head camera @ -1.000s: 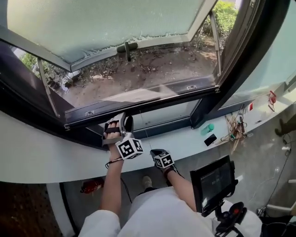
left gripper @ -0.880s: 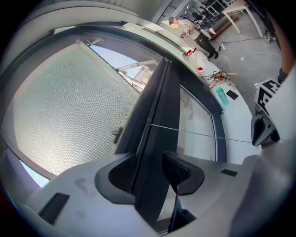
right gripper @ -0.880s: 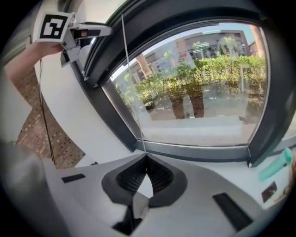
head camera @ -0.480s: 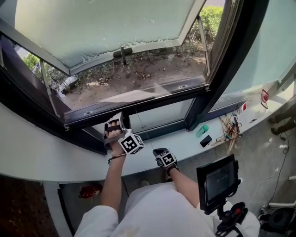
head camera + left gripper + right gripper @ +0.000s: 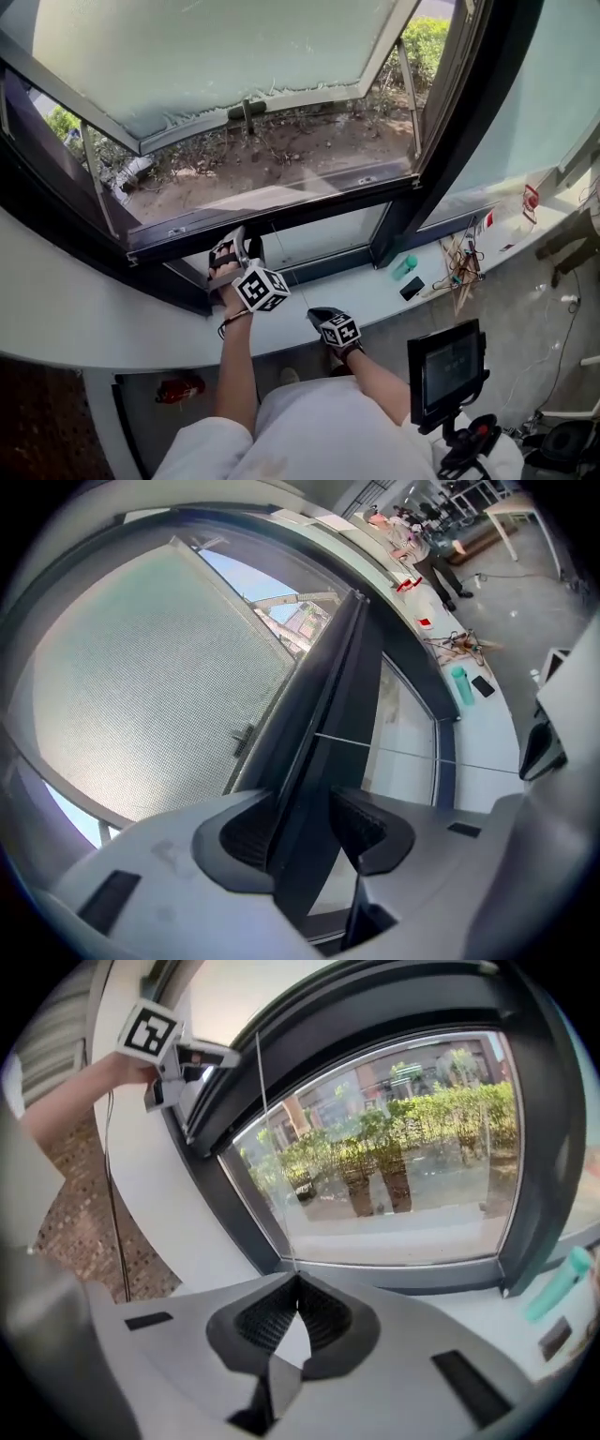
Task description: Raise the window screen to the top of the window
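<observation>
Head view: the left claw [image 5: 234, 253] is on the screen's dark bar [image 5: 281, 214], low at the bottom of the window [image 5: 441, 150]; the right claw [image 5: 317, 314] is nearer. Left gripper view: 2 jaws pinch that bar. Right gripper view: jaws pinch a thin cord [image 5: 272, 1147].

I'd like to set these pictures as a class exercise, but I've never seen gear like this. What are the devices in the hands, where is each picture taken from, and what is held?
A person stands at a window with a hand-worked two-jaw gripper in each hand; the marker cubes are part of the grippers. The head view looks down from the person's head, and the other two cameras ride on the grippers. The left gripper is clamped on a dark bar at the window's lower edge. The right gripper is shut on a thin cord. On the sill lie a green bottle and a black phone.
</observation>
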Demonstrator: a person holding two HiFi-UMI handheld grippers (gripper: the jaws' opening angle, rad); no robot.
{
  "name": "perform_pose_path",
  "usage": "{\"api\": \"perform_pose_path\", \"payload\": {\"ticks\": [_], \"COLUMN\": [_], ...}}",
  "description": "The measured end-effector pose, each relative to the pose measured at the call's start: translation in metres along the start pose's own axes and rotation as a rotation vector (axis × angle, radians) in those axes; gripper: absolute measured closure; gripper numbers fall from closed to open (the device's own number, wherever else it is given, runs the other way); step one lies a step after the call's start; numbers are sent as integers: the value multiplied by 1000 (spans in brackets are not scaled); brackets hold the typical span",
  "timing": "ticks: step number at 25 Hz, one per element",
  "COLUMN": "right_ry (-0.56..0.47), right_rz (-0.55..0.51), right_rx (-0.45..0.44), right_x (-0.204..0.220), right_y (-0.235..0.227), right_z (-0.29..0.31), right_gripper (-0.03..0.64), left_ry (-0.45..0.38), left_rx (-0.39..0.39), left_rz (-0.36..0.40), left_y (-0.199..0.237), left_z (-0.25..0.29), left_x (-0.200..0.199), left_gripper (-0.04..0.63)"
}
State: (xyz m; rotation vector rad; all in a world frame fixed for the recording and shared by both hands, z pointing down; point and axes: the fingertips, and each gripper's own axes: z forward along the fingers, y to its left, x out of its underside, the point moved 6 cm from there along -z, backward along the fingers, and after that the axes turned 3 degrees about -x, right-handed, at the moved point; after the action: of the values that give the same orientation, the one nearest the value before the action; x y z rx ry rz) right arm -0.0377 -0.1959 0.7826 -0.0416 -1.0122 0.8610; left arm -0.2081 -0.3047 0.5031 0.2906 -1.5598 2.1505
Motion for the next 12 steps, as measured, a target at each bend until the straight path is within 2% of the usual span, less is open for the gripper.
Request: {"api": "perform_pose_path", "payload": {"ticks": [3,12], "right_ry": [-75,-78], "right_rz": [84,52], "right_rx": [-35,-25], "right_x": [4,-2], "right_y": [-3,-4], "right_z": [-10,-12], "right_gripper": [614,614], "left_ry": [-11,-17], "left_rx": [-11,28], "left_rz": [-33,-74], "left_y": [3,9], "left_z": [-3,2], "left_x": [-1,-4], "left_gripper": [439,439]}}
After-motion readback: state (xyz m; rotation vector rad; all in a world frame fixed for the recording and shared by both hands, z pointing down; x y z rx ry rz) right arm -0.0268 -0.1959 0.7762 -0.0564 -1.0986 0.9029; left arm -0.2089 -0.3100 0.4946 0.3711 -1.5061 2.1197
